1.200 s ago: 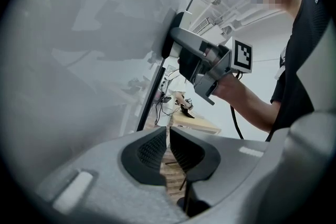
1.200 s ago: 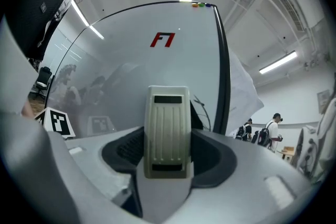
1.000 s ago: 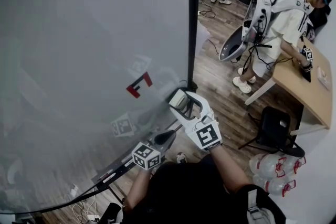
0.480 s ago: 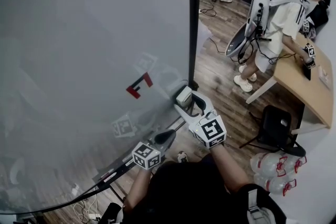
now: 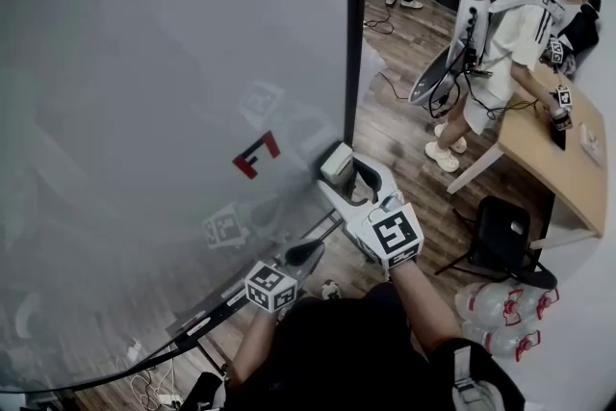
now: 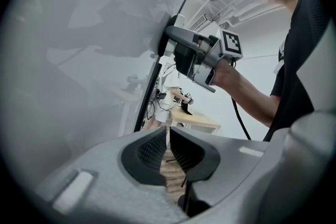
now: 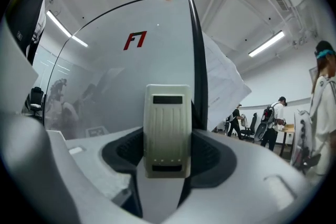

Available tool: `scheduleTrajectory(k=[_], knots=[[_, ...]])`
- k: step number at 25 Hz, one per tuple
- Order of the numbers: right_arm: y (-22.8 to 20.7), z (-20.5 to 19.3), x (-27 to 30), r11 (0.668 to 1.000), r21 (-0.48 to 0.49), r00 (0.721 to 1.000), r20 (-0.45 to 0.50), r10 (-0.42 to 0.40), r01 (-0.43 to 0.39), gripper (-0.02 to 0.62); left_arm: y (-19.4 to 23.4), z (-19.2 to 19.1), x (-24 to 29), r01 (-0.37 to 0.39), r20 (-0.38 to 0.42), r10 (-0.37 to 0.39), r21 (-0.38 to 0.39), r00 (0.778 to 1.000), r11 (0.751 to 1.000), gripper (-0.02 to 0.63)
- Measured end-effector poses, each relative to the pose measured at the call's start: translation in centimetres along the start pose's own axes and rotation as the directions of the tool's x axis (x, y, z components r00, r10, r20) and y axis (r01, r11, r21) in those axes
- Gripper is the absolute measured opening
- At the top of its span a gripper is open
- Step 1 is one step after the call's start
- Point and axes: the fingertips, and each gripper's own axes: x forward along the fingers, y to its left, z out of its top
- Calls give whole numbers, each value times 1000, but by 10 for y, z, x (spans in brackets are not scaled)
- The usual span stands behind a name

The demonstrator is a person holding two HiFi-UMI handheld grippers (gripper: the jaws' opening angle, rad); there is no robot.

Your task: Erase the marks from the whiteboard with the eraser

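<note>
The whiteboard (image 5: 173, 43) fills the left of the head view, with a red F-shaped mark (image 5: 255, 155) low on it. My right gripper (image 5: 339, 170) is shut on a cream ribbed eraser (image 5: 336, 163), held at the board's surface near its black right edge, to the right of the mark. In the right gripper view the eraser (image 7: 167, 128) stands upright between the jaws, with the red mark (image 7: 135, 40) up and to the left. My left gripper (image 5: 306, 253) is below, shut and holding nothing (image 6: 169, 152). In its view the right gripper (image 6: 176, 44) touches the board.
The board's black frame edge (image 5: 354, 34) runs vertically. On the wood floor to the right are a person in a white shirt (image 5: 520, 24), a wooden table (image 5: 558, 159), a black chair (image 5: 505, 236) and some water bottles (image 5: 500, 308).
My right gripper has carried the eraser a little up the board beside the black edge, and its marker cube has swung right. The left gripper has barely moved.
</note>
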Motion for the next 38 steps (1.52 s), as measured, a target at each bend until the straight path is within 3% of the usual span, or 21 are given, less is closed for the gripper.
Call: scheduleTrajectory(k=[7,13,17,28,33,38], knots=[[3,46,1,999,-46,998,57,1,2,255,2,2,-2,-8,12,8,3,1000,1000,31],[6,59,-2,997,-73,993,115,-4,12,255,-2,6,-5,-11,21,11,6,1000,1000,30],[9,35,-1,997,-80,997,74,-18,24,255,-2,6,-9,-18,23,18,10,1000,1000,30],[8,-68,2,998,56,995,-100,-15,21,255,1,6,-19,-53,37,53,7,998,999,31],[7,-66,2,990,139,994,-112,13,2,255,-2,2,-21,-58,36,58,0,998,998,31],[1,-38,3,979,204,989,-141,55,-26,255,-3,2,-20,-57,38,56,1,998,998,31]])
